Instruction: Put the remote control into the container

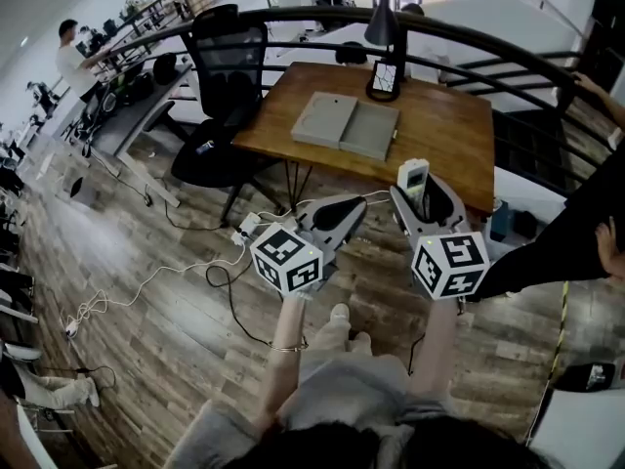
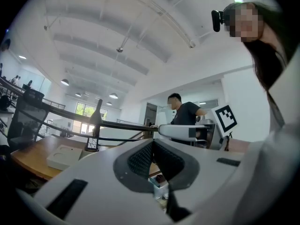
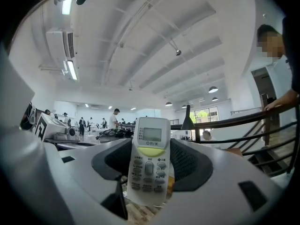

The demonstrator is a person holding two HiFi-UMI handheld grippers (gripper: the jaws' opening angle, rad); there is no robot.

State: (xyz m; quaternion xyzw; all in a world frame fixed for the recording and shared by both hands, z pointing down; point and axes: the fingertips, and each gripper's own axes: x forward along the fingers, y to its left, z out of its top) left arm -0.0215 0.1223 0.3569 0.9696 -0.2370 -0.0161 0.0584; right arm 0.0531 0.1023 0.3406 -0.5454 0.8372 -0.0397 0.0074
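— Where is the remote (image 3: 149, 165)?
— Upright in my right gripper (image 3: 151, 144), the jaws pinching it by its long sides, in the air short of the surface (image 1: 444, 140). Under its small screen I read "开/关".
— And your left gripper (image 2: 152, 146)?
— Jaws pressed together, empty.
— The container (image 1: 345, 121)?
— Lying open on the surface, near a black lamp (image 1: 382, 29).

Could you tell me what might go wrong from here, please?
The remote control stands upright in the right gripper, its top well past the pads, over the wooden floor short of the table; it could tilt, slip and fall. The container lies close to the lamp, so reaching in might bump the lamp.
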